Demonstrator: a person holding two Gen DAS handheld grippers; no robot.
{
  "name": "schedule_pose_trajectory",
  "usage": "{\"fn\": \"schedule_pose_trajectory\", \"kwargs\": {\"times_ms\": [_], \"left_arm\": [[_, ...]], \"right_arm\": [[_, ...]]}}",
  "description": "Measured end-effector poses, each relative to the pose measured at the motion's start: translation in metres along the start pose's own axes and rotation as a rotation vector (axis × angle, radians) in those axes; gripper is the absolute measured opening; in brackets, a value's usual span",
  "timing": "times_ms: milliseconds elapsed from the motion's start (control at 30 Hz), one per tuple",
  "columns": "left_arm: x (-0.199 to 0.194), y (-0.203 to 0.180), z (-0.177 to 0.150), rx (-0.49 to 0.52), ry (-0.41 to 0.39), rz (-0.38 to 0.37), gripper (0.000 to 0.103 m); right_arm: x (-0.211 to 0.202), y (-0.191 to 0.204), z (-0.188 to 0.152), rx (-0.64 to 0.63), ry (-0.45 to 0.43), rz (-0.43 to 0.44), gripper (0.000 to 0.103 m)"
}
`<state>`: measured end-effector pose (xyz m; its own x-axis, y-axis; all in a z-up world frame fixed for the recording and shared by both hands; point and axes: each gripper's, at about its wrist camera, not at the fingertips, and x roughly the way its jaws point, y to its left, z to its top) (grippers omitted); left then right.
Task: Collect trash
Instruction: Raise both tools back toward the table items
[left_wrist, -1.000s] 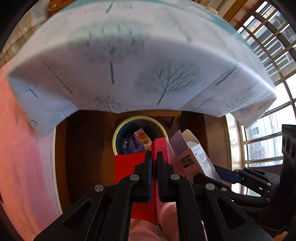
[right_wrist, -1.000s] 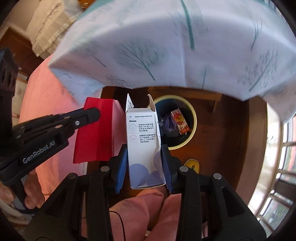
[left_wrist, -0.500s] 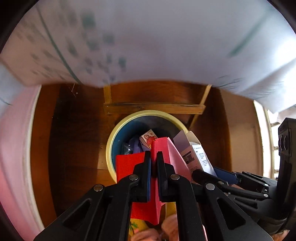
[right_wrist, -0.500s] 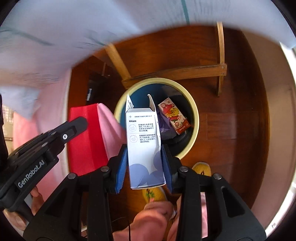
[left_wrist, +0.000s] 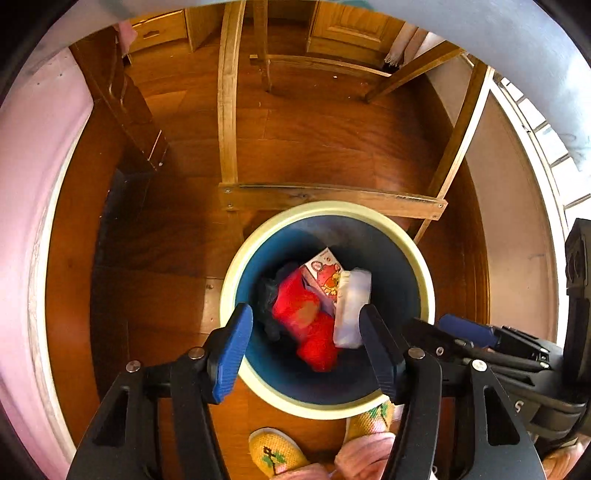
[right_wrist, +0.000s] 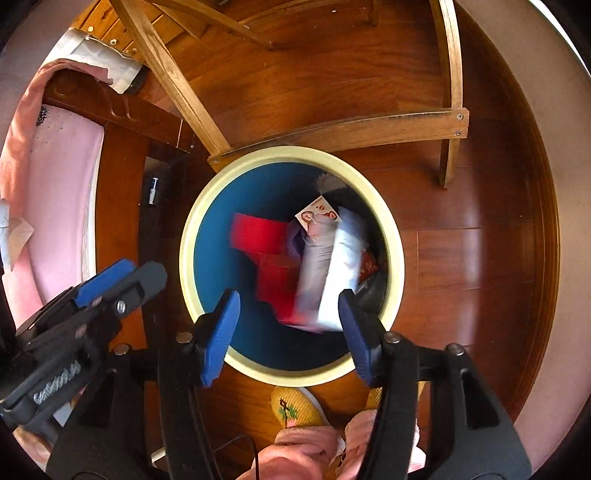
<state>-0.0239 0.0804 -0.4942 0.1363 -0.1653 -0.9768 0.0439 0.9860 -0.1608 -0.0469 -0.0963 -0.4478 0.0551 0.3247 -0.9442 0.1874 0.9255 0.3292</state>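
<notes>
Now both claws are hanging over the bin, pointing down. Left claw and right claw have just been opening, jaws wide, gripping nothing. Red box and white box, blurred, are sitting inside the bin on the wooden floor.

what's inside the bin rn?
In the bin: red box, white box, cartoon packet, something dark beneath. The bin's bottom is covered.
</notes>
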Motion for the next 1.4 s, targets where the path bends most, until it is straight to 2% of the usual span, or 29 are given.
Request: {"fn": "schedule_pose_trajectory", "kwargs": {"times_ms": [233,400,600,933,1400], "left_arm": [[-0.05,0.006,-0.017,-0.029,-0.012,0.022,0.061],[-0.096,0.004,-0.021,-0.052,-0.027,0.033,0.061],[-0.178,-0.008,-0.012,-0.06,-0.076,0.031,0.061],[-0.334,-0.025,0.012,-0.03,-0.22,0.022,0.061],[-0.491,-0.037,0.034,0.059,-0.363,0.041,0.061]], "right_arm": [[-0.008,-0.001,-0.003,-0.024,-0.011,-0.008,0.052],[-0.044,0.011,-0.011,-0.046,-0.022,-0.007,0.052],[-0.116,0.038,-0.017,-0.074,-0.055,0.01,0.052],[-0.265,0.101,-0.017,-0.142,-0.187,0.03,0.052],[-0.426,0.177,-0.024,-0.187,-0.36,0.048,0.052]]}}
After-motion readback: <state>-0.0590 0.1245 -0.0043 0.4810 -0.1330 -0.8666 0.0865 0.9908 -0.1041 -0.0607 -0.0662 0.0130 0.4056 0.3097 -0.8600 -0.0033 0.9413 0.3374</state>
